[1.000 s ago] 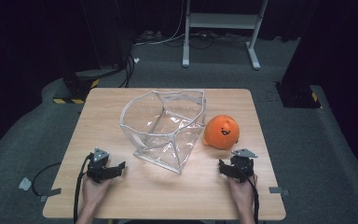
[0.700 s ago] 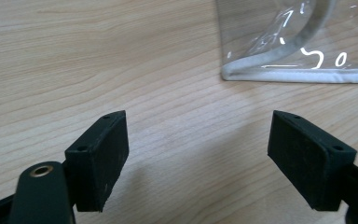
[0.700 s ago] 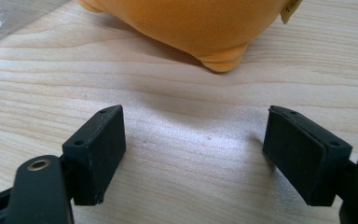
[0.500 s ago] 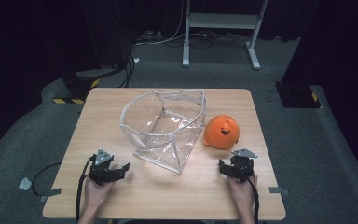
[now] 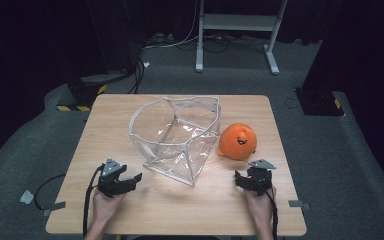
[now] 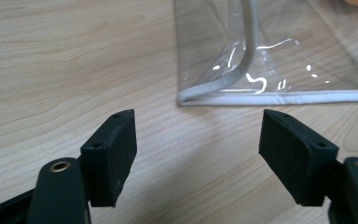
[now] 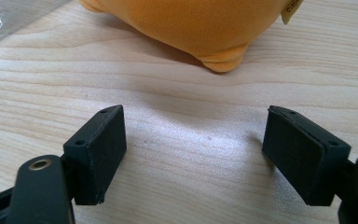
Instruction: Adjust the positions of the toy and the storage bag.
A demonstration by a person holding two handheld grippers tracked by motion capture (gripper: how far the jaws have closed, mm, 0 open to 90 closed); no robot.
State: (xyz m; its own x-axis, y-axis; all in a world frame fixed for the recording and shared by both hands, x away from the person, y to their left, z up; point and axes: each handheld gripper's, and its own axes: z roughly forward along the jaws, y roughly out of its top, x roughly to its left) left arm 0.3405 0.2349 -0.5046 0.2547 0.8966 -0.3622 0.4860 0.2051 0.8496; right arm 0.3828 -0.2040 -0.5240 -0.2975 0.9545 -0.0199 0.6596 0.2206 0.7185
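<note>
A clear plastic bag (image 5: 177, 135) with white piping stands open in the middle of the wooden table (image 5: 130, 210). An orange plush toy (image 5: 237, 141) with a smiling face sits just right of it. My left gripper (image 5: 134, 179) rests near the front left, open, its jaws pointing at the bag's lower corner (image 6: 223, 91) a short way off. My right gripper (image 5: 240, 179) rests at the front right, open, just in front of the orange plush toy (image 7: 191, 25). Nothing lies between either pair of jaws.
A white metal stand (image 5: 240, 25) and cables lie on the grey floor beyond the table. A black box (image 5: 320, 100) stands at the right of the table's far edge. Bare wood surrounds both grippers along the front edge.
My left gripper has slid slightly right and back toward the front edge, turning its jaws toward the bag. The right gripper, bag and toy have stayed put.
</note>
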